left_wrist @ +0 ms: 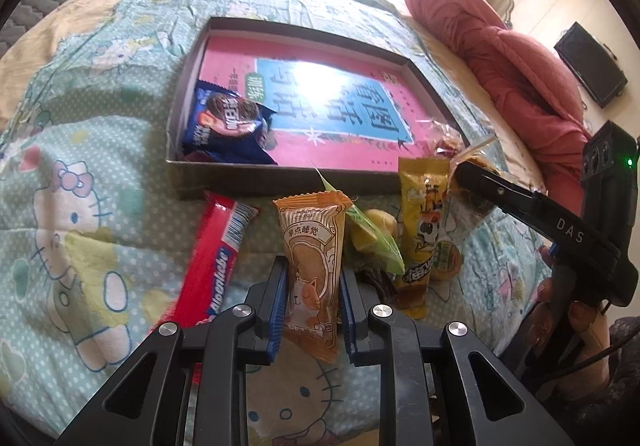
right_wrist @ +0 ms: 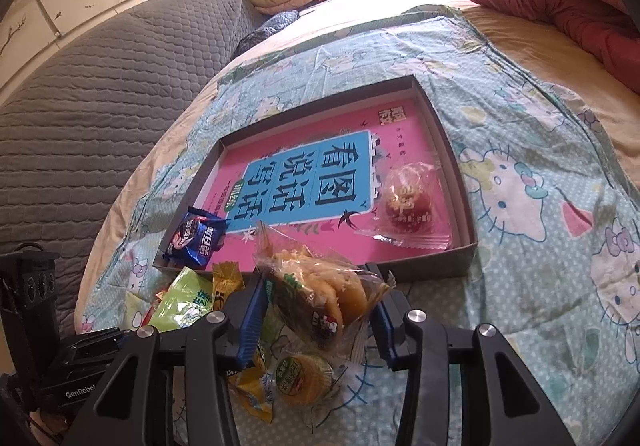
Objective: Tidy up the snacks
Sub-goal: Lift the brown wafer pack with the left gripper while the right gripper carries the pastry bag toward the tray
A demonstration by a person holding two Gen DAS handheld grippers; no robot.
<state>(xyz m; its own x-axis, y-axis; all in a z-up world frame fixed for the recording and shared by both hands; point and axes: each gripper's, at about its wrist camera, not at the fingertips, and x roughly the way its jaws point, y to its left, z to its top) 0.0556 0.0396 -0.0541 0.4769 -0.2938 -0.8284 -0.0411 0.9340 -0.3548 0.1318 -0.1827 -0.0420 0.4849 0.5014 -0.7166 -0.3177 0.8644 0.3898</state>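
Both grippers are clamped on snacks: left gripper (left_wrist: pixel 312 300) on the orange packet (left_wrist: pixel 310 270), long axis toward 12; right gripper (right_wrist: pixel 316 320) on the pastry bag (right_wrist: pixel 320 294); the tray (right_wrist: pixel 466 242) lies at 12, just beyond.

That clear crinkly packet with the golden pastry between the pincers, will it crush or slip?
Probably soft and crushable: the clear-wrapped golden pastry looks flaky, and the right gripper closes on it from both sides. The glossy film may slide, and its loose ends likely flop. It seems light for its size.
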